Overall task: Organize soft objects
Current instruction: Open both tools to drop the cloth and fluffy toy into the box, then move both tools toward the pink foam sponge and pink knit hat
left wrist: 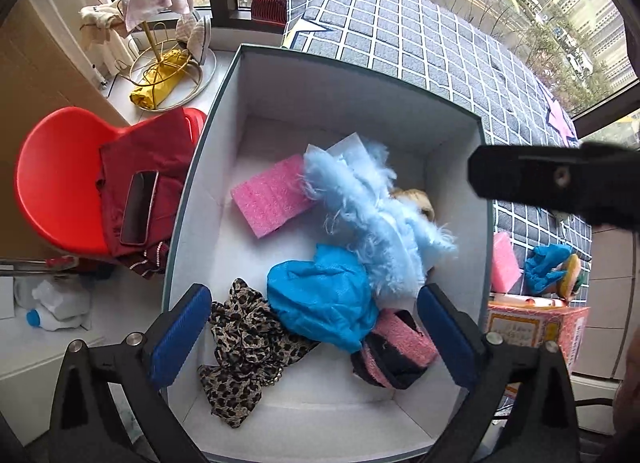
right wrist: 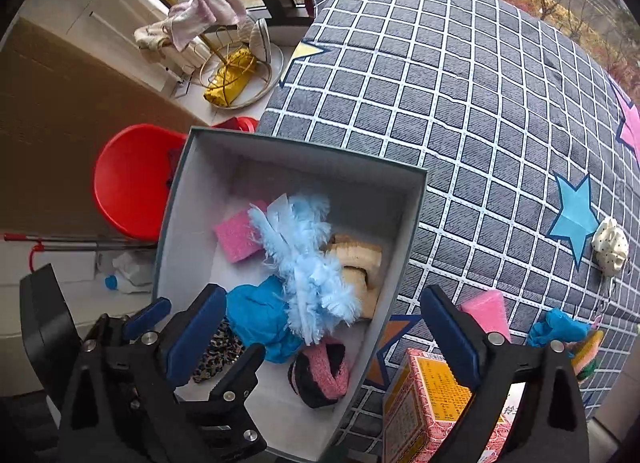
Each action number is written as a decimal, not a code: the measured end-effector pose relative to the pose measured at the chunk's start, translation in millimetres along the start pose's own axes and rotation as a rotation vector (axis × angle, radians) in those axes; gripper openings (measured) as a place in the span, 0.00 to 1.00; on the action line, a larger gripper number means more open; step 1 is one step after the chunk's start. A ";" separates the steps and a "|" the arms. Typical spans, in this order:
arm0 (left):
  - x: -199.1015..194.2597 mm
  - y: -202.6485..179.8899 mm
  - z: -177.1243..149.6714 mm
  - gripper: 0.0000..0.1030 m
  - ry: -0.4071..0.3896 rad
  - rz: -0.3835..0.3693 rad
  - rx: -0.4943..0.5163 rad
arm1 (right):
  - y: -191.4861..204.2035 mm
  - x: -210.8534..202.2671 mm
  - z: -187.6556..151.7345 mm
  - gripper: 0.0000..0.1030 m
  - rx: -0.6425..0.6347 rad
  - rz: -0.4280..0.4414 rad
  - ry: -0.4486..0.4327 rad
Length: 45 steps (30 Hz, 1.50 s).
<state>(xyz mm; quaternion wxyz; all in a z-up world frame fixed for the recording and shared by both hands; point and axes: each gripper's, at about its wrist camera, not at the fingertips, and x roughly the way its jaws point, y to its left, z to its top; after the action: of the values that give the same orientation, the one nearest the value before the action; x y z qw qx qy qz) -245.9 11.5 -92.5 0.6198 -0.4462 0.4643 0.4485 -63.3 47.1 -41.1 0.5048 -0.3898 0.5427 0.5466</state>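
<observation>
The white box [left wrist: 224,111] already holds most of the soft things: a fluffy blue feather piece [left wrist: 372,215], a crinkly blue cloth [left wrist: 320,299], a spotted leopard scarf [left wrist: 244,347], a bumpy pink sponge [left wrist: 268,195] and a fuzzy pink and black slipper [left wrist: 396,347]. Still out on the checked quilt [right wrist: 460,103], to the right of the box, are another pink sponge [right wrist: 486,309], a blue cloth [right wrist: 560,329] and a small white toy [right wrist: 610,245]. The left gripper [left wrist: 316,339] hangs over the box, spread wide and holding nothing. The right gripper [right wrist: 320,335] is spread and empty too.
</observation>
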 end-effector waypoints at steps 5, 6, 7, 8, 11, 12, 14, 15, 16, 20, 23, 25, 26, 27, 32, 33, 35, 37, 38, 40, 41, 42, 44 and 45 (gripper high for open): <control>0.0 -3.8 0.5 1.00 0.025 -0.020 -0.008 | -7.6 -15.4 3.5 0.96 0.020 0.027 -0.020; -0.2 -5.4 0.4 1.00 0.028 -0.025 -0.008 | -8.3 -19.2 3.5 0.96 0.023 0.033 -0.026; -0.2 -6.4 1.0 1.00 0.033 -0.029 -0.005 | -10.0 -23.3 3.4 0.96 0.030 0.042 -0.030; -0.8 -8.7 1.1 1.00 0.036 -0.031 -0.001 | -11.6 -26.6 3.2 0.96 0.036 0.052 -0.033; -6.0 -16.4 1.7 1.00 0.037 -0.036 0.016 | -19.6 -39.8 0.7 0.96 0.055 0.072 -0.041; -8.0 -19.7 2.6 1.00 0.036 -0.040 0.023 | -24.5 -45.6 -1.0 0.96 0.059 0.073 -0.044; -12.0 -26.1 4.6 1.00 0.035 -0.043 0.041 | -33.3 -54.9 -4.0 0.96 0.068 0.073 -0.051; -14.9 -32.0 5.9 1.00 0.034 -0.042 0.058 | -40.6 -60.9 -6.1 0.96 0.078 0.074 -0.055; -16.4 -35.5 6.9 1.00 0.033 -0.041 0.069 | -46.9 -64.7 -7.2 0.96 0.087 0.075 -0.057; -23.3 -60.0 12.3 1.00 0.026 -0.048 0.134 | -81.0 -80.8 -16.7 0.96 0.147 0.066 -0.066; -26.0 -81.2 15.6 1.00 0.018 -0.061 0.194 | -113.1 -90.6 -26.2 0.96 0.203 0.053 -0.076; -26.8 -98.5 17.8 1.00 0.028 -0.065 0.230 | -139.0 -95.6 -34.5 0.96 0.250 0.037 -0.079; -26.5 -104.0 18.5 1.00 0.031 -0.066 0.242 | -152.2 -96.9 -38.7 0.96 0.272 0.034 -0.081; -26.4 -114.5 19.7 1.00 0.038 -0.071 0.266 | -167.1 -98.3 -44.1 0.96 0.299 0.028 -0.082; -18.8 -153.1 26.5 1.00 0.110 -0.067 0.331 | -228.7 -93.9 -75.9 0.96 0.421 -0.011 -0.072; -16.1 -158.9 28.1 1.00 0.127 -0.074 0.332 | -240.9 -89.8 -84.0 0.96 0.449 -0.017 -0.060; -7.8 -173.6 32.3 1.00 0.176 -0.080 0.330 | -266.8 -78.1 -102.0 0.96 0.502 -0.030 -0.028; 0.7 -185.4 37.3 1.00 0.220 -0.077 0.327 | -285.3 -70.0 -115.3 0.96 0.537 -0.035 0.001; 7.1 -193.3 41.3 1.00 0.251 -0.078 0.318 | -293.7 -64.9 -121.5 0.96 0.557 -0.035 0.011; 17.4 -205.6 46.7 1.00 0.290 -0.066 0.308 | -311.1 -55.4 -133.5 0.96 0.594 -0.027 0.030; 24.1 -211.8 49.4 1.00 0.326 -0.038 0.305 | -317.9 -51.9 -138.1 0.96 0.607 -0.017 0.039; 32.7 -217.9 52.0 1.00 0.349 -0.017 0.296 | -324.1 -49.0 -141.1 0.96 0.619 -0.009 0.043; 51.6 -226.7 55.7 1.00 0.464 0.070 0.259 | -333.4 -44.6 -145.8 0.96 0.633 0.013 0.047; 61.7 -229.7 56.8 1.00 0.490 0.083 0.238 | -338.6 -43.6 -148.0 0.96 0.641 0.027 0.047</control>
<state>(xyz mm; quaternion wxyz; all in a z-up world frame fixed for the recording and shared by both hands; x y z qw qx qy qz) -2.7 29.5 -111.7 0.5180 -0.4462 0.6678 0.2945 256.9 -137.9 -82.0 0.5818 -0.2164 0.7039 0.3453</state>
